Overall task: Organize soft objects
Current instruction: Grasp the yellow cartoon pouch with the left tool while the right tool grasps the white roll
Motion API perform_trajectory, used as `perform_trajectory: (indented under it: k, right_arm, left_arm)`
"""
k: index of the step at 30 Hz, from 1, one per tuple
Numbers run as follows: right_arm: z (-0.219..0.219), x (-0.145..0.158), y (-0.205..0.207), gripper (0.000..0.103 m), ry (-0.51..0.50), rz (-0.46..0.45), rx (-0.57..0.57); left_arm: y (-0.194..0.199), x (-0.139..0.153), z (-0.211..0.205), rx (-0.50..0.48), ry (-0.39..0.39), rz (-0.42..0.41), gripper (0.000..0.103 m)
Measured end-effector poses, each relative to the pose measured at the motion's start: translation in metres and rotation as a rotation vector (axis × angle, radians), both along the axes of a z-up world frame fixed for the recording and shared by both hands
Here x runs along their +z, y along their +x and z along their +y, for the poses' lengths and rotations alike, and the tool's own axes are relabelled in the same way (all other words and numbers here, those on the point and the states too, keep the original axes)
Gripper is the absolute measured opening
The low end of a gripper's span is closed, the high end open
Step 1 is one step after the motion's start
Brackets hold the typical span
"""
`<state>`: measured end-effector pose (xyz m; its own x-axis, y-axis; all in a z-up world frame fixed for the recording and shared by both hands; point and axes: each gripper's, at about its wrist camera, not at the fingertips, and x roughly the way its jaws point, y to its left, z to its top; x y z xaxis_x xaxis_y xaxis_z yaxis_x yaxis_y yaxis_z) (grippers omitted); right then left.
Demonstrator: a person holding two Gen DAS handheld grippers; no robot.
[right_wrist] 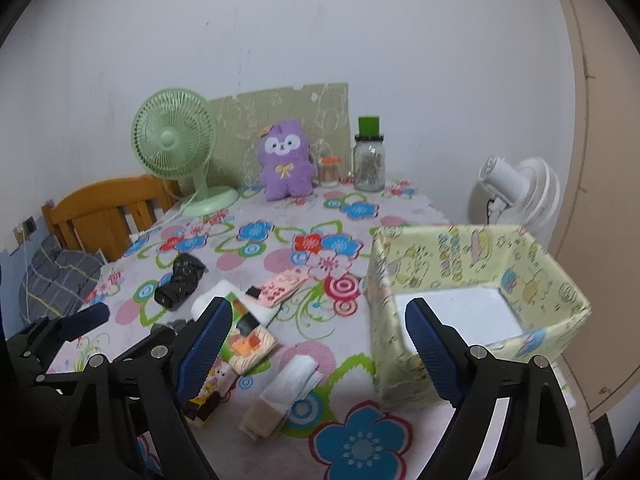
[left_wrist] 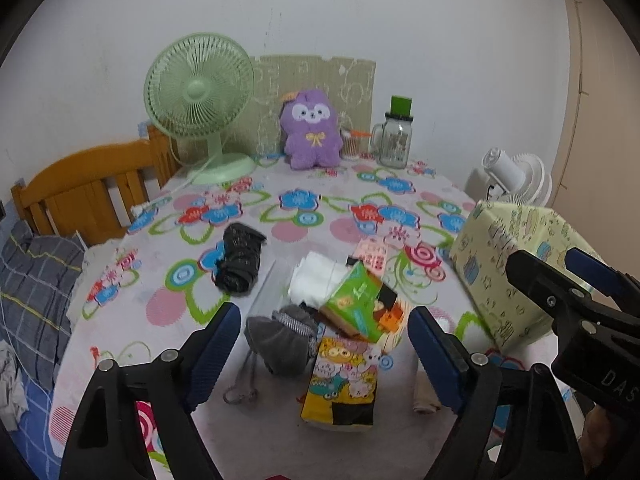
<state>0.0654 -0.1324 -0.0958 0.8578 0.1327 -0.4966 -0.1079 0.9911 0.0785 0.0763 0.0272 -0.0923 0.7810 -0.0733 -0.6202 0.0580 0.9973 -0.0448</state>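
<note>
Soft things lie in a heap on the flowered table: a grey drawstring pouch (left_wrist: 282,338), a yellow cartoon tissue pack (left_wrist: 342,384), a green tissue pack (left_wrist: 358,300), a white cloth (left_wrist: 316,276), a pink pack (right_wrist: 282,286) and a rolled black sock (left_wrist: 239,258). A beige and white folded cloth (right_wrist: 282,394) lies nearer. A pale yellow patterned box (right_wrist: 472,304) stands open at the right. My left gripper (left_wrist: 324,354) is open, above the pouch. My right gripper (right_wrist: 320,344) is open and empty, beside the box.
At the table's back stand a green fan (left_wrist: 200,100), a purple plush toy (left_wrist: 310,130), a toothpick jar (left_wrist: 351,144) and a glass jar (left_wrist: 394,138). A white fan (right_wrist: 516,192) stands at the right. A wooden bed frame (left_wrist: 84,192) is left.
</note>
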Motion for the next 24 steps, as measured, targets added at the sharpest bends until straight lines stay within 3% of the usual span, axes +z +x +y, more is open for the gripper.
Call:
perform_trajectory:
  k: [20,24]
  right_arm:
    - [0.018,-0.059,0.016,0.081,-0.002,0.136,0.028]
    - [0.023,-0.066,0.02,0.079,-0.004,0.159,0.041]
  left_arm:
    - [0.009,-0.053,-0.005,-0.033,-0.005,0.105,0.086]
    - [0.013,-0.06,-0.006,-0.031,0.003,0.123,0.08]
